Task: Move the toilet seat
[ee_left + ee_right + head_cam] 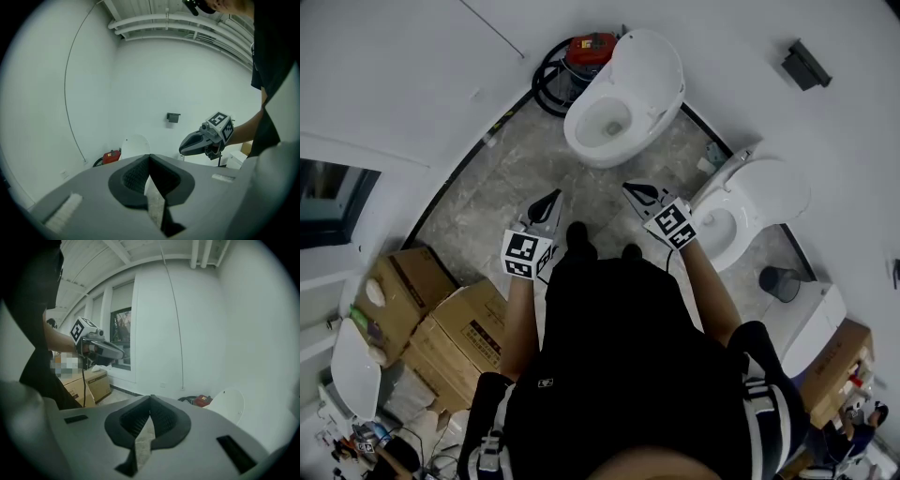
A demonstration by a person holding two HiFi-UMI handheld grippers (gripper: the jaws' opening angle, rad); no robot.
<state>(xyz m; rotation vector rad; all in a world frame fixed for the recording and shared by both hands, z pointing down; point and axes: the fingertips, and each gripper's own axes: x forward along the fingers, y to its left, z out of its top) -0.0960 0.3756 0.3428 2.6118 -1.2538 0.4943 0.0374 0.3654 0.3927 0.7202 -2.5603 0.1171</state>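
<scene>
Plainly, left claw (552, 198) and right claw (631, 188) — each closed, empty — face the toilet (584, 147).

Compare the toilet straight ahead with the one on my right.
The far toilet stands beside a red machine; the right toilet stands near a dark bin. The far toilet sits well ahead of the right gripper; the right toilet sits close beside it. Both are white with lids raised.

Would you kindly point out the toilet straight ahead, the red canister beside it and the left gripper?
toilet (581, 145): head view, front bowl rim.
red canister (592, 46): head view, its top.
left gripper (554, 196): head view, between its fingertips.
</scene>
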